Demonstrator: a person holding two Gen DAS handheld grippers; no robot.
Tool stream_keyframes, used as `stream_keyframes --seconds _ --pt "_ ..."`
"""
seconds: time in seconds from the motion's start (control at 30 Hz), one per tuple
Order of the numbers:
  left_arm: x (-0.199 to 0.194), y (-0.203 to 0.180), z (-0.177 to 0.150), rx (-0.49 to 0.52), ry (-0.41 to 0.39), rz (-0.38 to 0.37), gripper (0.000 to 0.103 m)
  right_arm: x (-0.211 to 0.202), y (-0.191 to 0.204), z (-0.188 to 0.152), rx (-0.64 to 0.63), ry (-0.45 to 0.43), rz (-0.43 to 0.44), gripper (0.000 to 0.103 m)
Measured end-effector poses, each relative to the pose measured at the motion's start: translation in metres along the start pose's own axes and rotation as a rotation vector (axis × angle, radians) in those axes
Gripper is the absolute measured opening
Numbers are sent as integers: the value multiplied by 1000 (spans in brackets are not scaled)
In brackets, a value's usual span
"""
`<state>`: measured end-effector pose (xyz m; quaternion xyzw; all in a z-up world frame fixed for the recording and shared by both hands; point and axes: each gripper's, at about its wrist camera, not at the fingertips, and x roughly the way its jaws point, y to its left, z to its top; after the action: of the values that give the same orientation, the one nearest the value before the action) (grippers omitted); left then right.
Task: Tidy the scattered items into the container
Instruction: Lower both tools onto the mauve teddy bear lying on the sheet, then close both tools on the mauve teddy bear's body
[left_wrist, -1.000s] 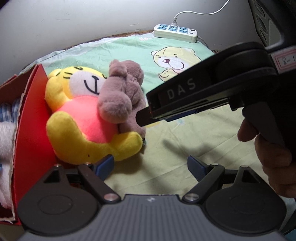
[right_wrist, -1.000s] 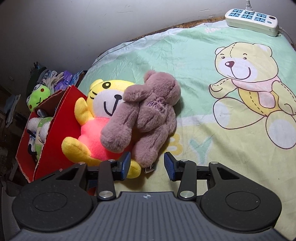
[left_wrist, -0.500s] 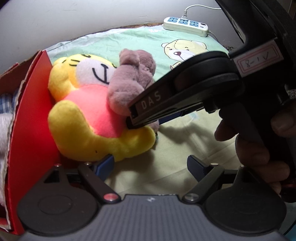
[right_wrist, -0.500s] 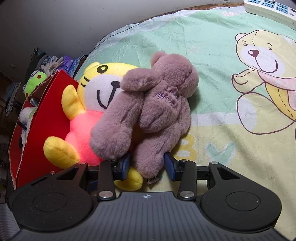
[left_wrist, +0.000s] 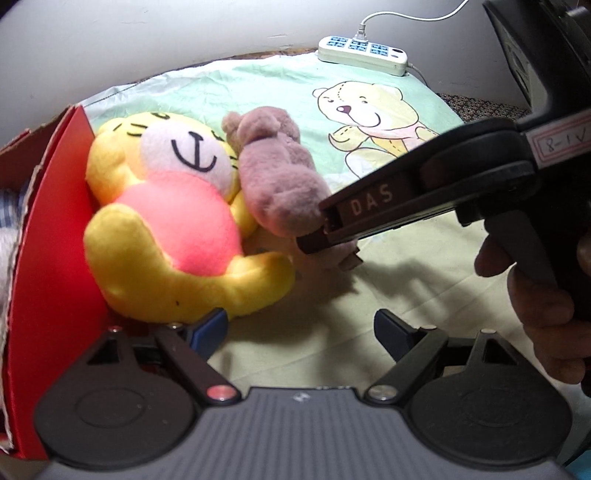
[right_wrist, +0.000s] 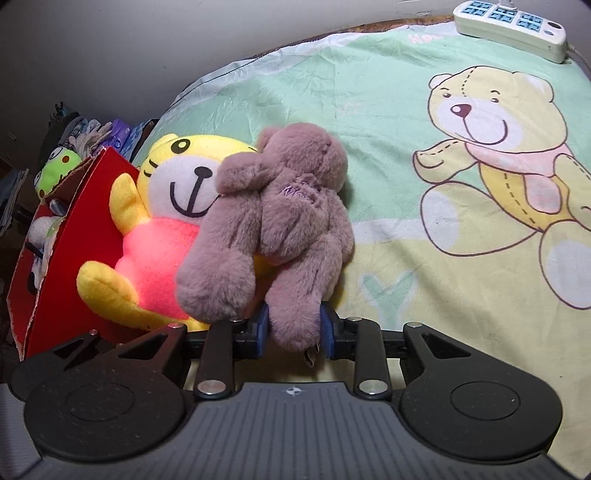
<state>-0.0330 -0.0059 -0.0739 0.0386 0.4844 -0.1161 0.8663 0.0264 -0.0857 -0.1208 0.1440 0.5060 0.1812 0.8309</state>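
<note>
While right gripper (right_wrist: 291, 326) jaws closing on leg of mauve bear (right_wrist: 280, 225), bear lies draped over yellow tiger (right_wrist: 166, 221), just right of red box (right_wrist: 74, 236). Risks: soft leg slips out; lift drags tiger. Left gripper (left_wrist: 301, 332) released, empty, near tiger's foot.
</note>
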Motion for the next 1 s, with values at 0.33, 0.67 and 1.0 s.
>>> stream_keyframes --seconds 0.33,0.67,1.0 --pt "-23 -20 -12 55 -44 -69 88 -40 -16 -40 -23 -8 -119 30" --pt "-39 -23 -22 76 -52 -146 90 -58 -17 -79 31 15 -148 34" --pt "-27 -18 -17 41 -30 -181 91 -83 -24 -79 121 -66 -114 34"
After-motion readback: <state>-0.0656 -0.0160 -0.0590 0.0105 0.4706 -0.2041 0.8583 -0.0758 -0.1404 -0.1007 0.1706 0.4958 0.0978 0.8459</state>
